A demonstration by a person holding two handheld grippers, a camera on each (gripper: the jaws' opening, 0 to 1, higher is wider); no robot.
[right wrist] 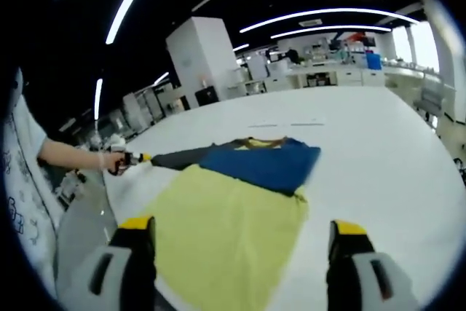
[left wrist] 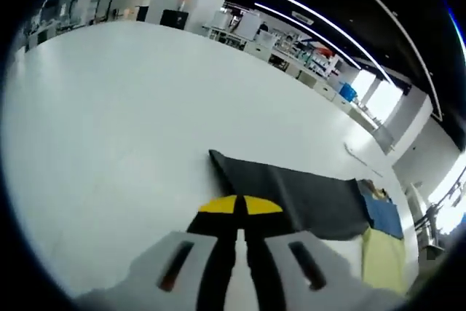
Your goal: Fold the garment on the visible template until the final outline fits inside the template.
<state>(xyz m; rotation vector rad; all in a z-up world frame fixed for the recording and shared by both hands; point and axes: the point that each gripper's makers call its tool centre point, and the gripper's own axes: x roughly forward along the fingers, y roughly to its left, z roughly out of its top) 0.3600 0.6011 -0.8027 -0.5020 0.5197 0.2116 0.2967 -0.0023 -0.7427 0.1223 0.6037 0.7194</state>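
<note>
Step in hand: a sleeve fold, by my reading; the left gripper (left wrist: 239, 213) has hold of the dark grey sleeve (left wrist: 291, 193) of the yellow, blue and grey long-sleeved cloth garment (right wrist: 233, 205), stretched out to the side.
Left gripper: yellow-tipped jaws pressed together, the sleeve's cuff running in under the tips, so it looks clamped on the cloth; in the right gripper view it shows small at the sleeve's far end (right wrist: 131, 157), held by a person's hand (right wrist: 111, 162).
Right gripper: jaws (right wrist: 240, 234) wide apart, holding nothing, hovering just above the yellow lower half of the garment.
Garment position: flat on the white table (right wrist: 378, 151); it lies directly ahead of the right gripper and stretches away ahead and to the right of the left one.
Garment look: yellow body nearest the right gripper, blue upper part beyond it, grey sleeve off to the left; soft, slightly rumpled at the blue edge.
Template: I cannot make out its outline on the table.
Next move calls for: carrying the sleeve over onto the body without dragging the rest; the free gripper could steady the yellow cloth.
</note>
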